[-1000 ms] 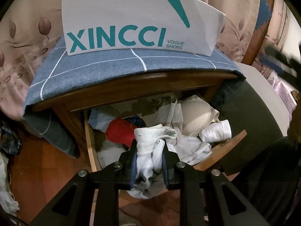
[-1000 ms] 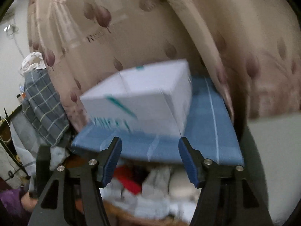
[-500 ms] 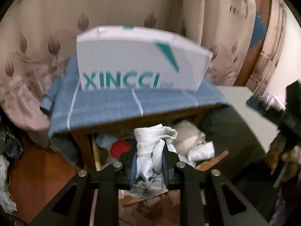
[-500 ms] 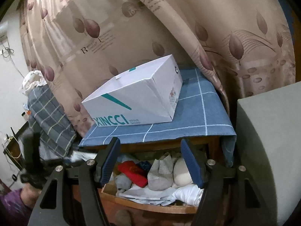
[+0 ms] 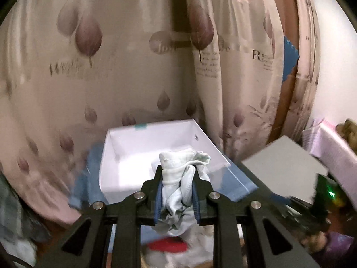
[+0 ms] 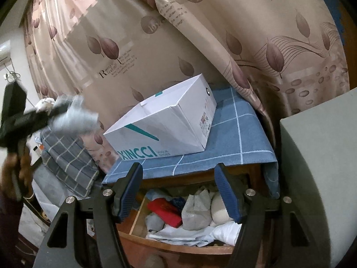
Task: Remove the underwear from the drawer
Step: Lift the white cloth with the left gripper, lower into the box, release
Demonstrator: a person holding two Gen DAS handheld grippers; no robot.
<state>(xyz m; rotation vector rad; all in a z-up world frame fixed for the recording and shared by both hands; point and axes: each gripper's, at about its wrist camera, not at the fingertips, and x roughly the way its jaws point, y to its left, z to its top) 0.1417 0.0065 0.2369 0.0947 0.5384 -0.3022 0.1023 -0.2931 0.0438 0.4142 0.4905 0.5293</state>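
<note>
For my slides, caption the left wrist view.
Left gripper shut on pale underwear, raised above the open white shoebox.

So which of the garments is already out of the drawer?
The crumpled white underwear, clamped in the left gripper above the shoe box; the red one and the rest lie in the drawer.

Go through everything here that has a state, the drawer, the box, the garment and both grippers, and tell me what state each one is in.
drawer: pulled open, clothes still piled inside.
shoe box: lid off, interior looks empty, standing on the blue checked cloth.
white underwear: bunched, lifted clear of the drawer, held over the box.
left gripper: shut on the white underwear.
right gripper: open, nothing between its fingers, facing the drawer.
</note>
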